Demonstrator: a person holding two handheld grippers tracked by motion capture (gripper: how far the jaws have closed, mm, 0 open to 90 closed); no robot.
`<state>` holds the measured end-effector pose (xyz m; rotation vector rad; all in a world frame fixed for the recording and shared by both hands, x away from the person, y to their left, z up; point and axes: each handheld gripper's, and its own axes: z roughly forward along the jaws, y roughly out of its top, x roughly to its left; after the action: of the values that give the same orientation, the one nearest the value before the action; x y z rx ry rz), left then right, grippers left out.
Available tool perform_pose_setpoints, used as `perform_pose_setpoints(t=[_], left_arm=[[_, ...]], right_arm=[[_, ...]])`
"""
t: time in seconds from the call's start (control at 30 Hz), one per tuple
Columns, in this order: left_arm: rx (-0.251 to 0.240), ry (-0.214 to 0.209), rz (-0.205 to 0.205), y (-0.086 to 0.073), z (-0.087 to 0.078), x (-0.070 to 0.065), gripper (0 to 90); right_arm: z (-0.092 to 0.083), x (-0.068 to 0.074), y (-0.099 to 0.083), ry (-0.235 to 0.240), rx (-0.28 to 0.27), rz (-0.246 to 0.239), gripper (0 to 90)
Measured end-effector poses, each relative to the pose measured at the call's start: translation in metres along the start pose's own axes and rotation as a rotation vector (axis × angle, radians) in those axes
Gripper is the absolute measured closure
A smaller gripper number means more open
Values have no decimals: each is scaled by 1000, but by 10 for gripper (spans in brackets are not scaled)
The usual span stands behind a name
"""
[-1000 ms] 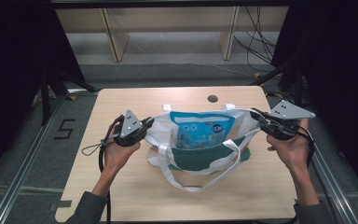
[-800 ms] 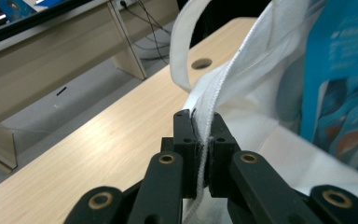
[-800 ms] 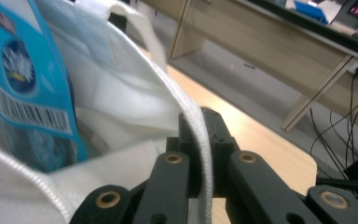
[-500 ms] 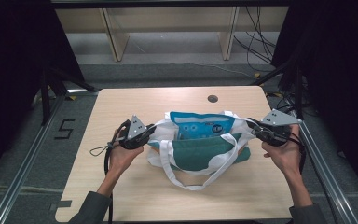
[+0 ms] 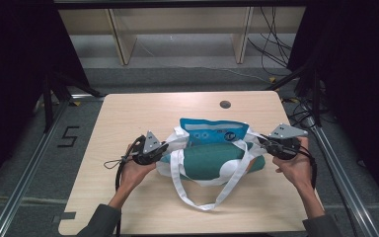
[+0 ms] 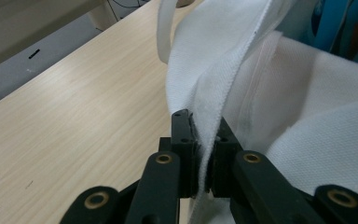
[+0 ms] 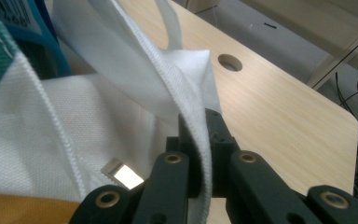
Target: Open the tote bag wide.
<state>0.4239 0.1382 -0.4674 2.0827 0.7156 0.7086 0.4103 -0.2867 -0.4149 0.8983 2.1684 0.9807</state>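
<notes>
**Tote bag, held at both ends**

White canvas tote bag (image 5: 205,165), green panel at front, blue packet (image 5: 213,131) standing inside; resting mid-table (image 5: 128,113). Left gripper (image 5: 164,147) clamped on left edge of rim fabric (image 6: 205,126). Right gripper (image 5: 262,141) clamped on right edge of rim. Handle loop draped toward near table edge.

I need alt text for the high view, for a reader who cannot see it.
A person's two grippers pinch opposite ends of a white and green tote bag lying on a wooden table: left gripper at the bag's left end, right gripper at its right. A blue package sticks out of the bag, and one white strap loops toward the person.
</notes>
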Motion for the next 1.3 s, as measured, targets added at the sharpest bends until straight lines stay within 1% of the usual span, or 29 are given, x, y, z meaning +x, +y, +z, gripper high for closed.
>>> perform_pose_setpoints(t=[0.07, 0.13, 0.17, 0.2, 0.23, 0.27, 0.3, 0.37, 0.4, 0.43, 0.47, 0.53, 0.57, 0.6, 0.63, 0.67, 0.73, 0.77, 0.83, 0.87, 0.9, 0.93, 0.97, 1.03, 1.07, 1.1, 1.17, 1.23, 1.3], left_arm=[[6, -3, -4, -2, 1, -1, 832], [12, -6, 8, -4, 2, -3, 831], [16, -6, 0, -5, 3, -4, 831], [28, -9, 26, -6, 4, -3, 830], [29, -19, 11, -8, 6, -5, 830], [35, -20, 13, -9, 7, -5, 830], [55, -18, 31, -11, 9, -6, 831], [56, -21, 27, -11, 10, -6, 831], [59, -15, 38, -12, 11, -5, 831], [69, -25, 19, -14, 12, -6, 831], [71, -26, 4, -15, 13, -7, 831], [81, -27, 17, -18, 15, -8, 831], [87, -32, 18, -19, 17, -8, 831], [87, -32, 18, -19, 17, -8, 831], [87, -25, -2, -20, 18, -9, 831], [91, -30, 25, -20, 19, -7, 831], [94, -31, 25, -21, 20, -8, 831], [97, -35, 7, -22, 21, -9, 831], [106, -35, 16, -24, 23, -9, 831], [106, -35, 16, -24, 23, -9, 831], [116, -29, 18, -25, 25, -11, 831], [116, -29, 18, -25, 25, -11, 830], [119, -44, 9, -27, 28, -10, 831], [116, -45, 9, -28, 30, -9, 830], [126, -44, 6, -29, 31, -9, 830], [139, -29, 19, -30, 33, -11, 830], [150, -25, 34, -32, 36, -13, 831], [147, -21, 8, -33, 38, -14, 831], [147, -14, 8, -32, 38, -15, 830]], right_arm=[[1, -2, -1, -2, 5, -32, 883], [2, -1, -3, 11, 13, -24, 882], [3, 0, -3, 11, 18, -20, 883], [4, 0, -5, 11, 20, -31, 883], [6, 0, -6, 9, 22, -31, 882], [7, 1, -8, 22, 38, -20, 882], [10, 1, -10, 23, 39, -24, 882], [12, 1, -11, 24, 49, -29, 882], [13, 1, -12, 23, 53, -38, 882], [16, 3, -14, 31, 71, -34, 882], [16, 3, -14, 31, 71, -34, 882], [19, 4, -16, 36, 81, -23, 882], [23, 4, -19, 36, 88, -43, 882], [23, 4, -19, 36, 88, -43, 882], [26, 5, -23, 47, 114, -33, 882], [28, 5, -26, 52, 123, -29, 882], [31, 5, -28, 57, 134, -27, 882], [34, 5, -31, 56, 146, -29, 882], [44, 6, -44, 65, 205, -21, 882], [44, 6, -44, 65, 205, -21, 882], [51, 5, -53, 84, 208, 5, 883], [51, 5, -53, 84, 208, 5, 883], [53, 6, -55, 84, 206, -4, 884], [53, 7, -55, 76, 207, -19, 884], [53, 8, -55, 71, 207, -22, 884], [54, 8, -57, 73, 207, -20, 884], [58, 9, -59, 79, 211, -26, 885], [59, 9, -60, 84, 211, -23, 885], [60, 10, -60, 83, 210, -29, 884]])
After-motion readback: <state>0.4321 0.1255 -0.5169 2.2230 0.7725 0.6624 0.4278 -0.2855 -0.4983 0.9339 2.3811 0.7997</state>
